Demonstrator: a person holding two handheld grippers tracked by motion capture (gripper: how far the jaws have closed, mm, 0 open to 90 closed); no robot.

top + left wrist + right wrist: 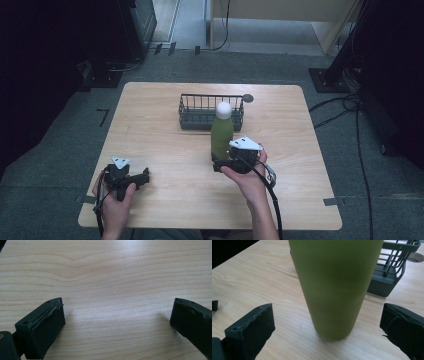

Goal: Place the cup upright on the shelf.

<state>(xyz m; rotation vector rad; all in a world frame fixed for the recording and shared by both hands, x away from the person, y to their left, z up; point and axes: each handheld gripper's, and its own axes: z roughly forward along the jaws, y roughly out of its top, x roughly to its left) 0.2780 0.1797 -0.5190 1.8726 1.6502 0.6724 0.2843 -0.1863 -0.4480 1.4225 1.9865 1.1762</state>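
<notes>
Right gripper (pixel 328 322) sits wide open, jaws either side of the green bottle (pixel 334 287) but not touching; high view adds its white cap (pixel 223 109) and basket (pixel 200 120) behind; left gripper (pixel 117 320) open over bare table (pixel 112 272).

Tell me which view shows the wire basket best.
The high view: the whole basket shows there, standing on the table behind the green bottle. The right gripper view catches one corner of it past the bottle. The left gripper view looks at bare tabletop.
</notes>
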